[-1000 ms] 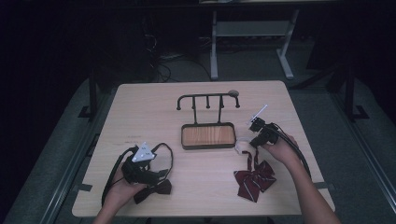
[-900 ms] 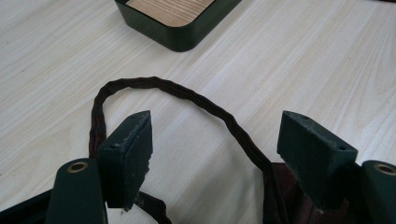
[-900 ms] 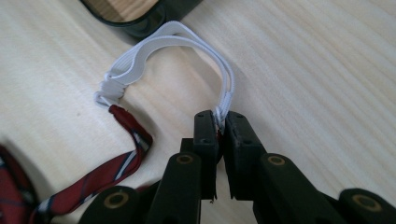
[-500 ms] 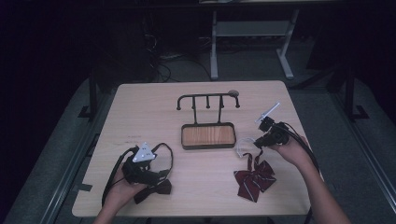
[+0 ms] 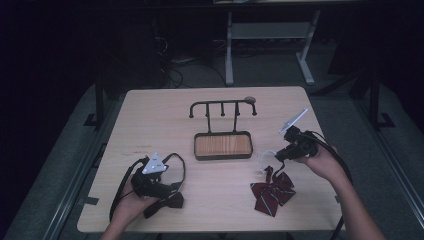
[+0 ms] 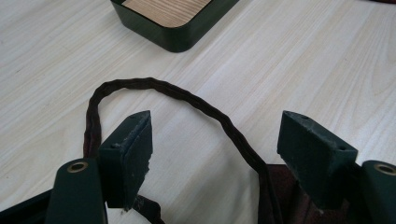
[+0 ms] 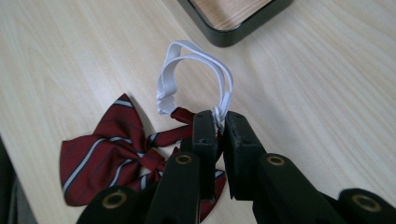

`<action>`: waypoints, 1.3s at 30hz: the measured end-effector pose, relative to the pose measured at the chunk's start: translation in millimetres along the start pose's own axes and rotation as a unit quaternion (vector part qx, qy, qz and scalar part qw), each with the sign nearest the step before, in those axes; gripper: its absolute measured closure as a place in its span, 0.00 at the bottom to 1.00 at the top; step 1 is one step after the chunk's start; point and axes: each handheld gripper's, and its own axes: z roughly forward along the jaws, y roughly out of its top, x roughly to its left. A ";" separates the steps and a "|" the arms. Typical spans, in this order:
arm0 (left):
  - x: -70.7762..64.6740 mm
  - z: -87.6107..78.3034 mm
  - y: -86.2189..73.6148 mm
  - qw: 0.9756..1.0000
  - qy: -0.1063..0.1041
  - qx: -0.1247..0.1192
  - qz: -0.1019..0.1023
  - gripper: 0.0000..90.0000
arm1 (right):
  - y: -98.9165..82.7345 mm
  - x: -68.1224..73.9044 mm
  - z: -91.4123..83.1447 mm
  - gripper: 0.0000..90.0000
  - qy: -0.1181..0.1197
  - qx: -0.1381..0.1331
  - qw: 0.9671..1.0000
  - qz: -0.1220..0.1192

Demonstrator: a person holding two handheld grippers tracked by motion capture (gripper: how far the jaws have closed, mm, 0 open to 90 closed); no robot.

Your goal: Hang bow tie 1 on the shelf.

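Nearest the camera, the left gripper [image 5: 172, 192] rests low over a dark bow tie [image 5: 167, 201] at the table's [image 5: 150, 115] front edge, its jaws standing wide apart, with the tie's dark cord [image 6: 187, 100] looping on the wood between and just ahead of them; nothing is gripped there. Across from it, the right gripper [image 7: 218, 122] has its jaws pressed together on the white elastic loop [image 7: 187, 70] of a striped red bow tie [image 7: 112, 144], whose bow lies on the table just below and behind the jaws. Beyond both grippers stands the hook rack [image 5: 222, 107] over its wooden tray [image 5: 222, 146], every hook bare. Judging by this, the work is at an early stage: one tie is caught by its band but not hung, the other not yet picked up.
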 end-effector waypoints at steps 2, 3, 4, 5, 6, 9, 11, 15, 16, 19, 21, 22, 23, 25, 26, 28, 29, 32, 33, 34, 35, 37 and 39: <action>0.0 0.2 0.0 1.000 0.000 0.000 0.000 0.30 | 0.3 1.8 -3.2 0.92 0.004 0.001 1.000 -0.002; 0.0 0.2 0.0 1.000 0.000 0.000 -0.001 0.30 | 0.5 2.4 -4.5 0.92 0.004 0.000 1.000 -0.004; -0.1 0.3 -0.1 1.000 -0.001 0.000 -0.001 0.30 | 0.6 3.1 -5.7 0.92 0.005 -0.001 1.000 -0.005; -0.1 0.4 -0.2 1.000 -0.001 0.001 -0.001 0.30 | 0.7 3.7 -7.2 0.92 0.012 -0.003 1.000 -0.008; 0.0 0.3 -0.2 1.000 -0.001 0.001 0.000 0.30 | 0.7 4.3 -8.4 0.92 0.014 -0.005 1.000 -0.009; 0.3 0.1 -0.2 1.000 0.000 0.001 0.000 0.30 | 1.5 6.6 -11.5 0.92 0.018 -0.004 1.000 -0.013; 0.5 -0.1 -0.2 1.000 0.000 0.001 0.000 0.30 | 2.8 8.5 -13.9 0.92 0.019 -0.002 1.000 -0.018; 0.6 -0.5 -0.1 1.000 0.000 0.001 0.000 0.30 | 6.5 12.5 -19.0 0.92 0.018 -0.003 1.000 -0.025; 0.7 -0.6 -0.1 1.000 0.000 0.001 0.000 0.30 | 7.6 13.5 -20.4 0.92 0.018 -0.003 0.999 -0.027; 0.8 -0.7 -0.2 1.000 0.000 0.000 0.000 0.30 | 11.2 17.0 -24.8 0.92 0.017 -0.003 0.999 -0.032; 1.0 -0.8 -0.3 1.000 0.000 0.000 0.000 0.30 | 14.4 19.6 -29.0 0.92 0.017 -0.005 0.999 -0.037; 1.1 -0.9 -0.3 1.000 -0.001 0.000 -0.001 0.30 | 15.9 20.9 -31.0 0.92 0.016 -0.006 0.999 -0.039; 1.0 -0.9 -0.3 1.000 -0.001 -0.001 -0.002 0.30 | 17.5 22.1 -32.9 0.92 0.015 -0.006 0.999 -0.040; 0.5 -0.7 -0.4 1.000 -0.001 -0.004 -0.005 0.30 | 20.2 23.3 -35.8 0.92 0.013 -0.006 0.999 -0.044; 0.8 -1.0 -0.4 1.000 -0.001 -0.004 -0.003 0.30 | 21.9 23.9 -37.5 0.92 0.012 -0.005 0.999 -0.046; 0.7 -0.9 -0.5 1.000 -0.001 -0.005 -0.004 0.30 | 24.0 25.0 -39.8 0.92 0.011 -0.007 0.999 -0.048; 0.8 -0.9 -0.6 1.000 -0.001 -0.005 -0.005 0.30 | 25.2 25.9 -41.3 0.92 0.011 -0.006 0.999 -0.050; 1.1 -0.8 -0.9 1.000 -0.001 -0.005 -0.006 0.30 | 27.5 27.5 -43.8 0.93 0.011 -0.007 0.998 -0.054; 1.1 -1.0 -0.9 1.000 -0.001 -0.005 -0.006 0.30 | 28.4 28.1 -45.0 0.93 0.011 -0.007 0.998 -0.054; 1.2 -1.4 -1.0 1.000 0.000 -0.005 -0.004 0.30 | 29.0 28.3 -45.9 0.93 0.011 -0.007 0.998 -0.054; 1.3 -1.7 -0.9 1.000 0.000 -0.004 -0.003 0.30 | 29.6 28.1 -47.0 0.93 0.009 -0.008 0.998 -0.054; 1.9 -1.6 -0.8 1.000 -0.001 -0.005 -0.001 0.30 | 30.7 27.9 -49.5 0.93 0.009 -0.011 0.998 -0.053; 3.0 -0.7 -1.0 1.000 -0.004 0.000 0.000 0.30 | 31.7 28.6 -52.4 0.93 0.011 -0.014 0.998 -0.053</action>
